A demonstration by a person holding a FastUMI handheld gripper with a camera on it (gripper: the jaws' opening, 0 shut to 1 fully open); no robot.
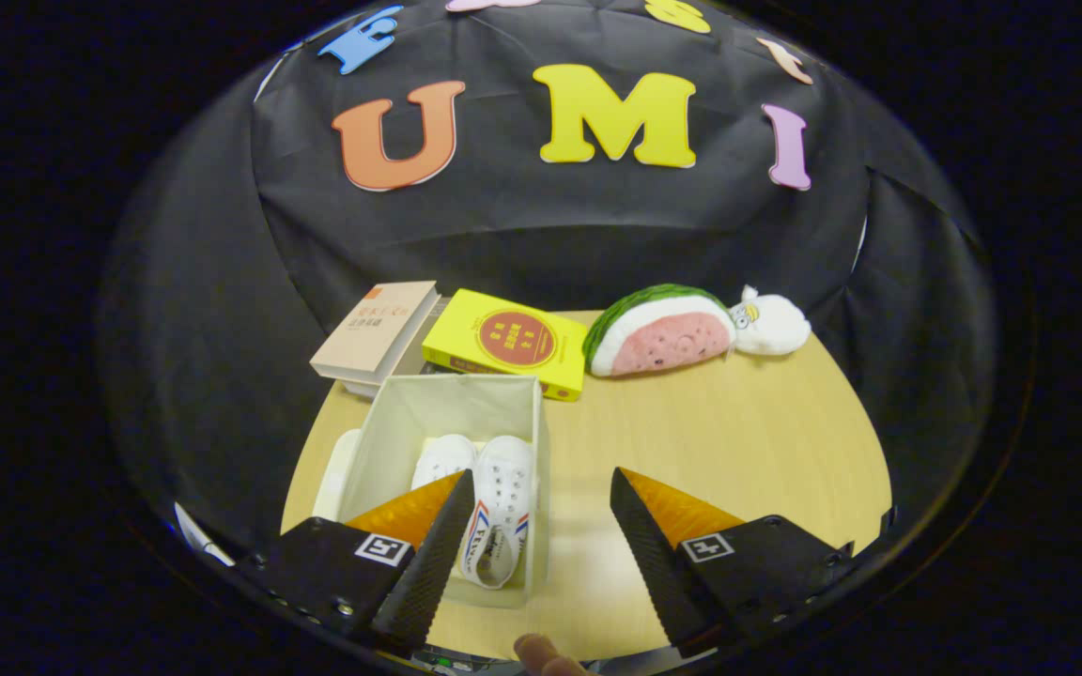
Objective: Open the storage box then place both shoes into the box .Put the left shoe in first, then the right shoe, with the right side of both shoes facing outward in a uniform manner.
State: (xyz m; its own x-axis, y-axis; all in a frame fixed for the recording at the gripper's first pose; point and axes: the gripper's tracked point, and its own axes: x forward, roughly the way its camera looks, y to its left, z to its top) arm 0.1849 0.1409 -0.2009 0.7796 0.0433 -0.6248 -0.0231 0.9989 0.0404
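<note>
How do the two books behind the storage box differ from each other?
The yellow book has a bright cover with a red circle; the beige book is pale and plain. The beige book sits on another book; the yellow one lies lower, next to the watermelon plush. Both lie flat beyond the box and the open gripper.

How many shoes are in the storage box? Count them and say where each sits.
2. One shoe lies against the storage box's right wall; the other shoe lies left of it, partly behind a finger.

text: none legible | books (466, 338) & shoe (496, 526) print too small/blurred
</note>
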